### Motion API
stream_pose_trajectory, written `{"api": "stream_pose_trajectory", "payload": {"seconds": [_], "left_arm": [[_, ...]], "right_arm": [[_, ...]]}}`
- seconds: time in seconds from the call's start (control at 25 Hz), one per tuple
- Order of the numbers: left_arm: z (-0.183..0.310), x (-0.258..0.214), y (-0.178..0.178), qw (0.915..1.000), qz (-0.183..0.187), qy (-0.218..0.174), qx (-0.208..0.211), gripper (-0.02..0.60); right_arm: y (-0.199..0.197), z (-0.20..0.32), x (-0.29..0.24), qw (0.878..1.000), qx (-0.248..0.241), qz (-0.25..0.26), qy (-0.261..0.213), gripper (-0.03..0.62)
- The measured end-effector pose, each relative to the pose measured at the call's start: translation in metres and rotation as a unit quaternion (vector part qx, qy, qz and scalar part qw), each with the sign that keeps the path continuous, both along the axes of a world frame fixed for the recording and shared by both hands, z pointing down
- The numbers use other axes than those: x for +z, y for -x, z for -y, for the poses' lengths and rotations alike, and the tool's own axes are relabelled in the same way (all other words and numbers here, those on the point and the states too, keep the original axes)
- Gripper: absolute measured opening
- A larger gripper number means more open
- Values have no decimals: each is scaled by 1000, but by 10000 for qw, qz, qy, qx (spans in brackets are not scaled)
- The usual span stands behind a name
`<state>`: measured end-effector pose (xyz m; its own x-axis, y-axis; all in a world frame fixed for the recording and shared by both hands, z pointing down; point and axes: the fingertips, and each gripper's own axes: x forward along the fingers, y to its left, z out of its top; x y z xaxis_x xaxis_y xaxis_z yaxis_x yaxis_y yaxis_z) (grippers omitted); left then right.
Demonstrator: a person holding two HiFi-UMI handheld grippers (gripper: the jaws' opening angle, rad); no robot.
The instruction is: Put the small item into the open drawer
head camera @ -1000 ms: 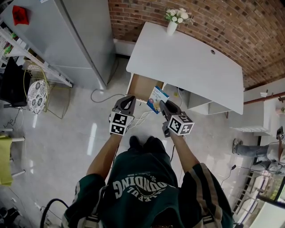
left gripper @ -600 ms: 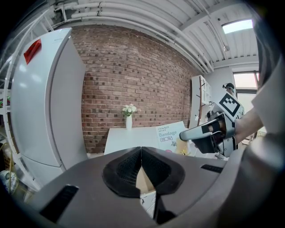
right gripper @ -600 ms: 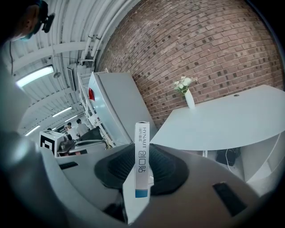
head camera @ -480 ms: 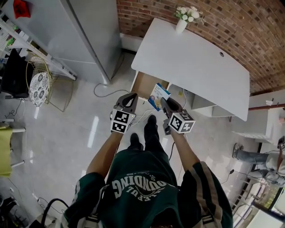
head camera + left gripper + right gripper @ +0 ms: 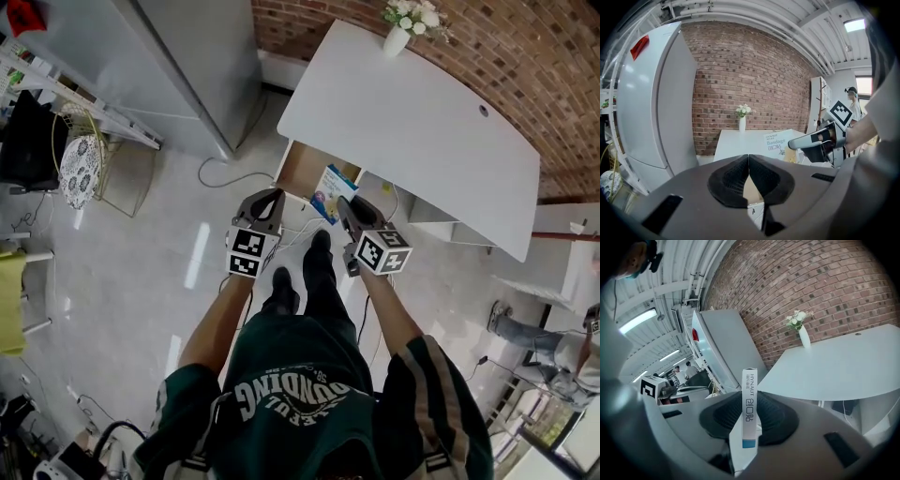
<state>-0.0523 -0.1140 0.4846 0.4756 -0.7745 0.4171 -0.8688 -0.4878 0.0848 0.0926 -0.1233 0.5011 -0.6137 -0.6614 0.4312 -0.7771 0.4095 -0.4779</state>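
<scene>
Head view: a person looks down at a white surface point(image 5: 422, 122) against a brick wall. An open drawer point(image 5: 302, 171) is pulled out under its near-left corner, its wooden bottom showing and apparently bare. The right gripper point(image 5: 343, 208) holds a bandage box point(image 5: 331, 192) just beside the drawer's right side, not yet inside it. The box is tilted with its printed face upward, probably so it can be lowered in flat. The left gripper point(image 5: 266, 200) hangs just beside the drawer's front-left corner and carries nothing.

Left gripper view: its jaws are pressed together with nothing between them. It looks idle, likely kept out of the drawer's mouth. Beyond them the box's printed face reads "Bandage", with the right gripper on its edge.

Right gripper view: the jaws pinch the box across its two broad faces, so the narrow side stands upright toward the camera. Most of the box sticks out past the jaws, which should let it enter the drawer first. The drawer itself cannot be made out here.
</scene>
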Motion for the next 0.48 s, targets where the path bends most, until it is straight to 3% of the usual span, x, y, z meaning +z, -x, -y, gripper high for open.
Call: {"api": "stream_pose_trajectory", "payload": {"seconds": [0.48], "left_arm": [[14,38,6,9988,1,362,-329,15]], "right_arm": [[6,23,38,9987,-221,144,438,111]]}}
